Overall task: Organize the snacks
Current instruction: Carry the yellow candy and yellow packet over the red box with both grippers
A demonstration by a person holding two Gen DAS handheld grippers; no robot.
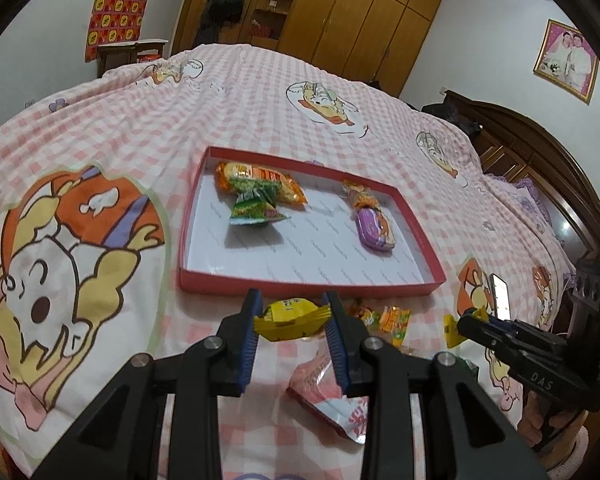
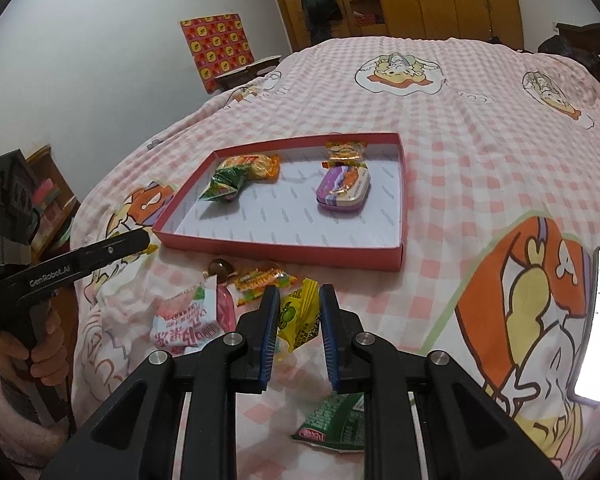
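- We work over the bed (image 1: 260, 92), with the red box (image 1: 312, 284) lying flat ahead of both tongs; it already holds an orange packet (image 1: 260, 178), a green packet (image 1: 256, 206) and a purple tin (image 1: 374, 230).
- The loose snacks lie on the bed just short of the box's near wall, between that wall and us.
- Our left tongs (image 1: 294, 320) hold a yellow candy (image 1: 290, 318): its long axis runs crosswise between the two pads, its ends touching them, so we judge the jaws closed on it. The box is straight ahead, so the drop needs only a forward carry over the near wall.
- Our right tongs (image 2: 299, 320) stand open over a second yellow packet (image 2: 300, 318), which lies tilted in the gap, touching neither pad as far as we can tell.
- A pink packet (image 2: 184, 322) lies left of the right tongs, a green one (image 2: 334, 426) beneath them, nearer us.
- A small orange sweet (image 2: 260, 280) and a brown one (image 2: 220, 268) sit beside the box wall.
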